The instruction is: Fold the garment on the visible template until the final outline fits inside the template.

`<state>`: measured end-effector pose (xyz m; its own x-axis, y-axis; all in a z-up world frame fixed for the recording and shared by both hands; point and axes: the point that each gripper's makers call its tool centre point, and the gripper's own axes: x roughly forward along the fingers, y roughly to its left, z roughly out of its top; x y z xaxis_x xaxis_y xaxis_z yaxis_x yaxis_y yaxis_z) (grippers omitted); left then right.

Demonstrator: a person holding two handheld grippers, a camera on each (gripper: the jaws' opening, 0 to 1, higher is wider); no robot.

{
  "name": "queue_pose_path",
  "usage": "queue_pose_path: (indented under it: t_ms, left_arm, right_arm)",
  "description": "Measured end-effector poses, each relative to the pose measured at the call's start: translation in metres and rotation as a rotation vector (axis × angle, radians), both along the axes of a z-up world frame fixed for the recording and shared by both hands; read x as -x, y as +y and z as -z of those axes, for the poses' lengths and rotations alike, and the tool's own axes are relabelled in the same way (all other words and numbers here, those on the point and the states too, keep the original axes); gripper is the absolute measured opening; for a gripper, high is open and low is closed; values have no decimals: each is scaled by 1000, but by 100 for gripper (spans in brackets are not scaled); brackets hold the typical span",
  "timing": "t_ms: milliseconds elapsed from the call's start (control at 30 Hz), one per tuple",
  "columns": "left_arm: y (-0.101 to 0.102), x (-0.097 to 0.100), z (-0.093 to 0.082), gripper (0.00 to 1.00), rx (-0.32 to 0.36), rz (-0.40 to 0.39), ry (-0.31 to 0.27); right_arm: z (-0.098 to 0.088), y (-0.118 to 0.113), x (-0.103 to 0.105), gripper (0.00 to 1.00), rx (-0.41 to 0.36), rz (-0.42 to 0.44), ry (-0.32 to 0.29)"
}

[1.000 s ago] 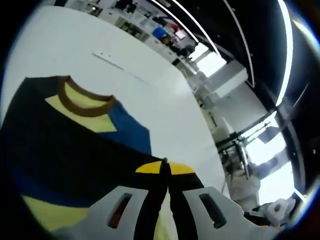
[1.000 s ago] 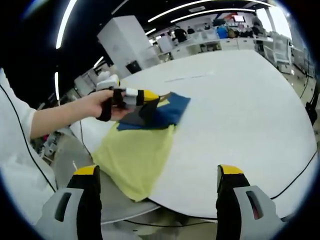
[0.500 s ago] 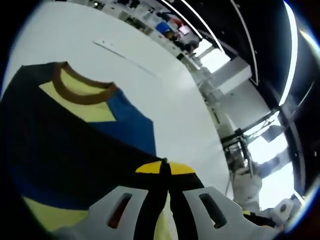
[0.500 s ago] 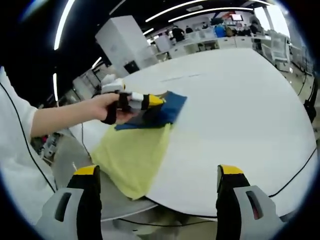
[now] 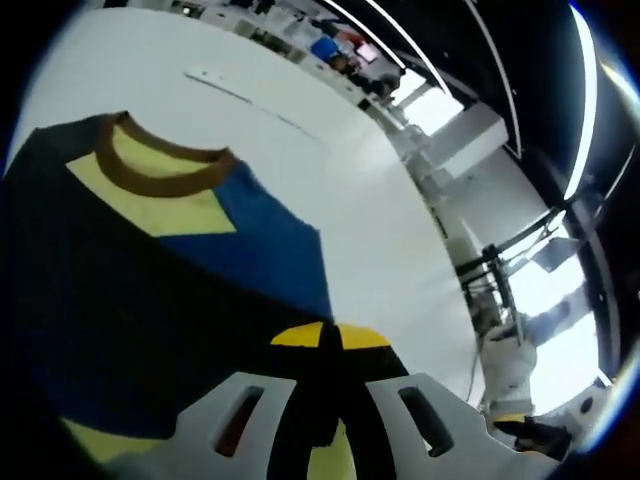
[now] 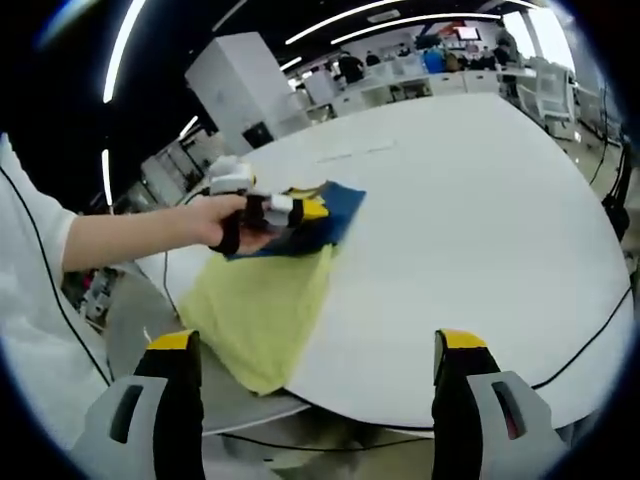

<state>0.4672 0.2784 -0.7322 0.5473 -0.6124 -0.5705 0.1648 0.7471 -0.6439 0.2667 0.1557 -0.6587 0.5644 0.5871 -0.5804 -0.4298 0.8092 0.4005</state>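
The garment (image 5: pixel 150 290) lies on the white table (image 5: pixel 360 190). It is black and blue with a yellow chest patch and a brown collar (image 5: pixel 160 170). My left gripper (image 5: pixel 330 336) is shut on a dark fold of it, close above the cloth. In the right gripper view a hand holds that left gripper (image 6: pixel 285 210) over the garment's blue part (image 6: pixel 338 205), and the yellow part (image 6: pixel 262 305) spreads toward the table's near edge. My right gripper (image 6: pixel 318 345) stands wide open near that edge, with nothing between its jaws.
A thin line mark (image 6: pixel 355 152) lies on the table beyond the garment. The person's sleeve (image 6: pixel 30 300) is at the left. Wide bare tabletop (image 6: pixel 480 220) stretches to the right. Desks and people stand far behind.
The left gripper, still shut on the fold, has sunk closer to the garment and drifted slightly left in the right gripper view. The right gripper has stayed open in place.
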Motion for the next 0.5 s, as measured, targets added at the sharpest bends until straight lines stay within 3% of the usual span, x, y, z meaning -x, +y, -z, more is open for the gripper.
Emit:
queue_pose_path:
  t_ms: [500]
  left_arm:
    - [-5,0,14,1,-36,20,1]
  right_arm:
    - [3,-7,-1,96,-2,11,8]
